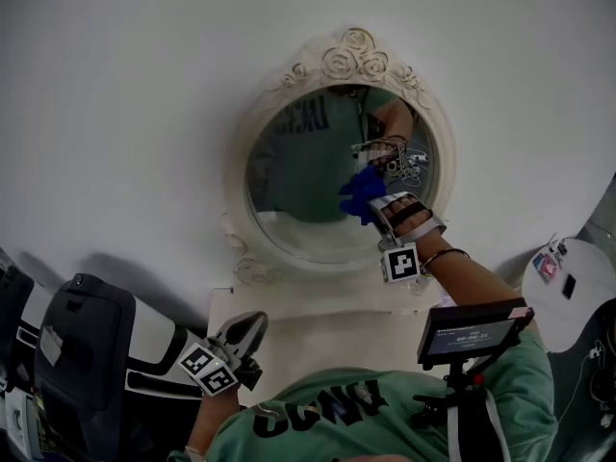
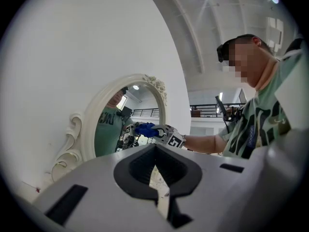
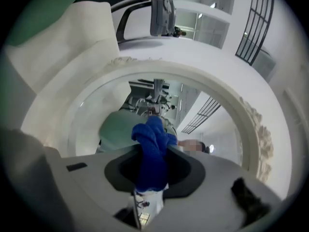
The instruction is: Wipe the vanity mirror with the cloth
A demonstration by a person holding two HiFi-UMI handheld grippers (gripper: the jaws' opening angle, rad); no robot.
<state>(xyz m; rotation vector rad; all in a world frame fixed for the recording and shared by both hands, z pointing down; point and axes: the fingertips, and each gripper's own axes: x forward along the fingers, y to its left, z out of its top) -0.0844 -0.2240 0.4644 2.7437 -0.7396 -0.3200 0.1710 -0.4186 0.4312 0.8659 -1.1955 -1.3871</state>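
Note:
An oval vanity mirror (image 1: pixel 289 176) in an ornate white frame (image 1: pixel 351 58) leans against the white wall. My right gripper (image 1: pixel 377 203) is shut on a blue cloth (image 1: pixel 362 194), and the cloth is pressed against the right part of the glass. In the right gripper view the cloth (image 3: pixel 152 151) bunches up between the jaws in front of the glass (image 3: pixel 104 108). My left gripper (image 1: pixel 246 333) hangs low at the left, away from the mirror, shut with nothing in it. The left gripper view shows the mirror (image 2: pixel 108 129) and the cloth (image 2: pixel 144 128) from the side.
A pale surface (image 1: pixel 318 320) lies below the mirror. A black and white bag (image 1: pixel 87 349) stands at the lower left. A small screen on a mount (image 1: pixel 472 330) sits at the person's chest. A round white table (image 1: pixel 577 272) with small items is at the right.

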